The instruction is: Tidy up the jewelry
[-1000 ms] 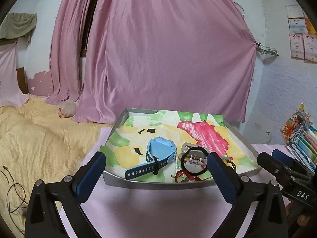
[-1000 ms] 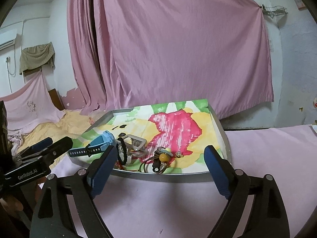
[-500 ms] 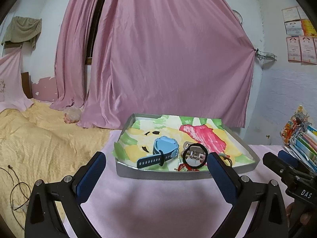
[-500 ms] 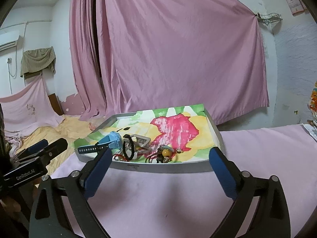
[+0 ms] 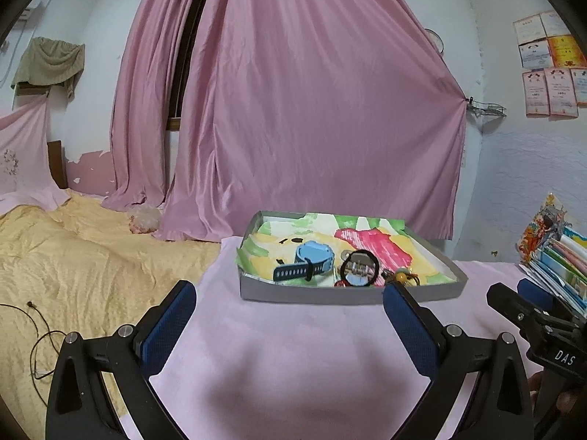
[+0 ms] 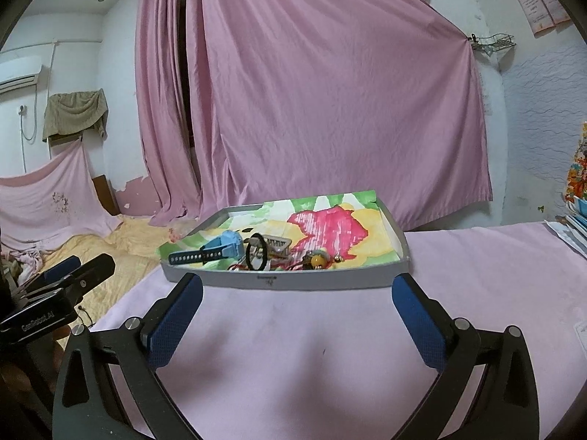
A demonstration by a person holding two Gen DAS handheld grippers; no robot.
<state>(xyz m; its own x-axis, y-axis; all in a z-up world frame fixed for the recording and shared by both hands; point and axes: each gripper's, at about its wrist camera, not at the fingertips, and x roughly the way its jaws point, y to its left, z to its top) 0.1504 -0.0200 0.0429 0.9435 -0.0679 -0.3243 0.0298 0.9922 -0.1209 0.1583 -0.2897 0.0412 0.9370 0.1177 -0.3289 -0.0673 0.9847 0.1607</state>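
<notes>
A grey tray (image 5: 330, 293) (image 6: 330, 281) lined with a bright painted sheet stands on the pink-covered table. Inside lie a blue watch (image 5: 312, 256) (image 6: 223, 247), a black ring-shaped hair tie (image 5: 359, 267) (image 6: 255, 253) propped against a silver clip (image 6: 277, 244), and a red cord with an amber bead (image 5: 400, 276) (image 6: 317, 259). My left gripper (image 5: 290, 304) hangs open in front of the tray, well short of it, with nothing between its fingers. My right gripper (image 6: 297, 299) is likewise open and empty before the tray's front wall.
A pink curtain (image 5: 312, 110) hangs behind the tray. A yellow bedspread (image 5: 73, 256) with a thin cable lies to the left. Stacked books and papers (image 5: 557, 256) sit at the right edge. The pink tablecloth (image 6: 293, 348) stretches between grippers and tray.
Both grippers have drawn back and up from the tray, which now looks smaller and farther away. The jewelry in the tray has not moved.
</notes>
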